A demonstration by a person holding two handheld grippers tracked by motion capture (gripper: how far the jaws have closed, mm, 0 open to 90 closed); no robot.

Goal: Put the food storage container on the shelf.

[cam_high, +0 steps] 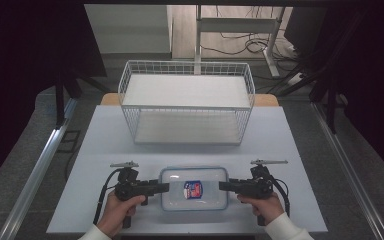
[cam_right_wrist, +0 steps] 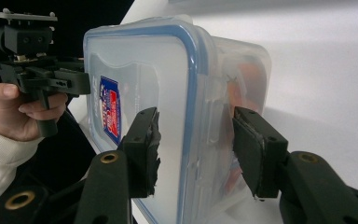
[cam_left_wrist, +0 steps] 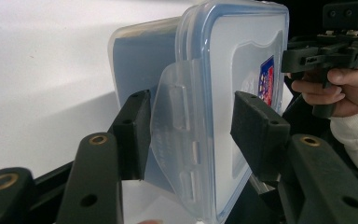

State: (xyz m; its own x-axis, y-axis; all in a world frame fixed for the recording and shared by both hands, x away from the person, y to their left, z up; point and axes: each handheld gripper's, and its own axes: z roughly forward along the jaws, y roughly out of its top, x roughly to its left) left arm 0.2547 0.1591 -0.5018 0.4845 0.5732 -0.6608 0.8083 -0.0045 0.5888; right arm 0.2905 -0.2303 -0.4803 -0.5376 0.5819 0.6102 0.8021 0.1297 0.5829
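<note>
A clear plastic food box with a blue-rimmed lid and a small red and blue label lies near the table's front edge. My left gripper is at its left end, my right gripper at its right end. In the left gripper view the open gripper straddles the box at its end latch flap, one jaw under it and one over the lid. In the right gripper view the open gripper straddles the other end of the box with a small gap on the lid side.
A white wire basket with a shelf stands at the back of the pale table. Bare tabletop lies between the basket and the box. Desk legs and cables are on the floor beyond.
</note>
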